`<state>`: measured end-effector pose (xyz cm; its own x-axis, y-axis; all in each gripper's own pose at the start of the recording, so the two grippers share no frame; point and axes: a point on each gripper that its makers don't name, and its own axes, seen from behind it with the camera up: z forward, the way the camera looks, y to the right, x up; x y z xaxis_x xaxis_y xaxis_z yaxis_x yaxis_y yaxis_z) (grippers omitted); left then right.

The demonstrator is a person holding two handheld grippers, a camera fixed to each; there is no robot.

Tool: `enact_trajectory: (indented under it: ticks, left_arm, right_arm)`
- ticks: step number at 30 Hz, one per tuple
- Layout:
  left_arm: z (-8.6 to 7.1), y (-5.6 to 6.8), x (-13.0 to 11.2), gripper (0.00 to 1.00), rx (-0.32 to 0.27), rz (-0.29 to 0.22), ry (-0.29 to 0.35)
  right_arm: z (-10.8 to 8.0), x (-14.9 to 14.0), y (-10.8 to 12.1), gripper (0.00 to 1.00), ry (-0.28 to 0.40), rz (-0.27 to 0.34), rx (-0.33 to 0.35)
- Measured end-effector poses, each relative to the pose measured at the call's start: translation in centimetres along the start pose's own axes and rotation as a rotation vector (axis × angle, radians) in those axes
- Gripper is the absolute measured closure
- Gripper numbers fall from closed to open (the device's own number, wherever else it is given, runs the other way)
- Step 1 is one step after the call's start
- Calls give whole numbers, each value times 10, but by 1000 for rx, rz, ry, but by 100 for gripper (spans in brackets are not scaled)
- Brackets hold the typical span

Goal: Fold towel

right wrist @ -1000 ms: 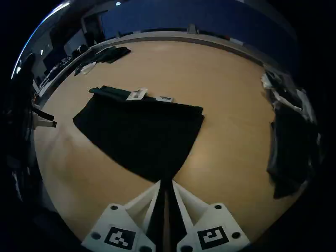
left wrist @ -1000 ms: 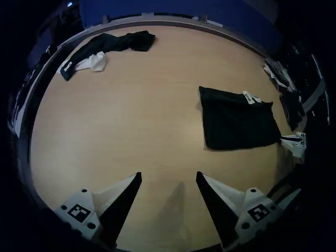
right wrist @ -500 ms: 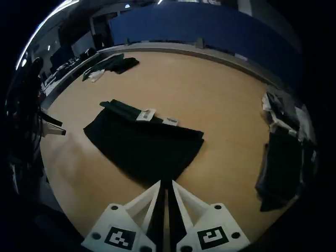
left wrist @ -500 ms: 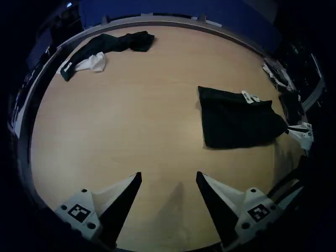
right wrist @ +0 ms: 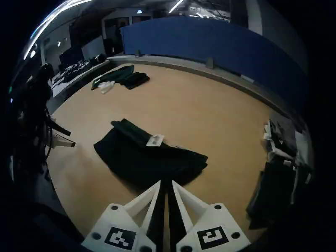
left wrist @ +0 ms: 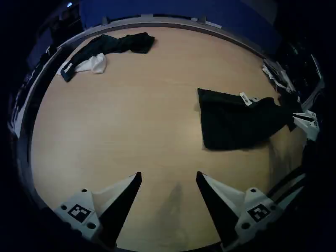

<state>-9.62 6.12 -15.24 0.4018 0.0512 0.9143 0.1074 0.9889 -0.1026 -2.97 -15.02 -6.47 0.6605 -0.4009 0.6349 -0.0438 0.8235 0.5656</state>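
Now, your right gripper (right wrist: 166,182) has its fingers together, and they seem clamped on the near corner of the towel (right wrist: 143,161), which runs up into them. Your left gripper (left wrist: 168,173) has its fingers wide apart with nothing between them, and it hangs over bare counter (left wrist: 126,126).

The towel is dark and lies on the counter, already doubled I think, with a white label (right wrist: 156,140) at its far edge. In the left gripper view it is ahead and to the right of the left gripper, well apart from it. Its right corner is raised toward the right gripper, and most of the cloth rests flat.

It is soft, light cloth, so it will sag and drag and will not keep its shape. One held corner pulls the rest into a slope. I judge you need a second hold: take the free near corner of the same edge with the left gripper, pinch all layers, and lift both corners level. Keep away from the pile (left wrist: 126,42) of cloth at the far side, because it is not part of the fold.
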Motion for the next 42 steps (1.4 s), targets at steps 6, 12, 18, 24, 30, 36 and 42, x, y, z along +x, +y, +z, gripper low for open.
enact_trajectory:
  ticks: [6, 12, 18, 24, 30, 36, 42]
  left_arm:
    - [0, 1, -1, 3, -4, -4, 1]
    - [0, 3, -1, 3, -11, -5, 5]
    - [-1, 5, 0, 3, -17, -7, 9]
    - [-2, 6, 2, 3, -13, 2, 8]
    - [-6, 5, 5, 3, -10, 1, 17]
    - [-11, 0, 6, 3, -12, -18, 30]
    - [-13, -4, 7, 3, -18, -43, 45]
  right_arm:
    - [6, 24, -8, 96, 20, -51, 17]
    - [9, 29, -15, 96, 12, -91, 25]
    - [5, 6, -14, 96, -16, -69, 16]
    - [1, 5, -6, 96, -9, -44, 1]
    - [7, 35, -9, 96, 26, -73, 13]
    - [22, 72, -41, 96, 47, -159, 69]
    - [49, 86, -85, 96, 38, -232, 136]
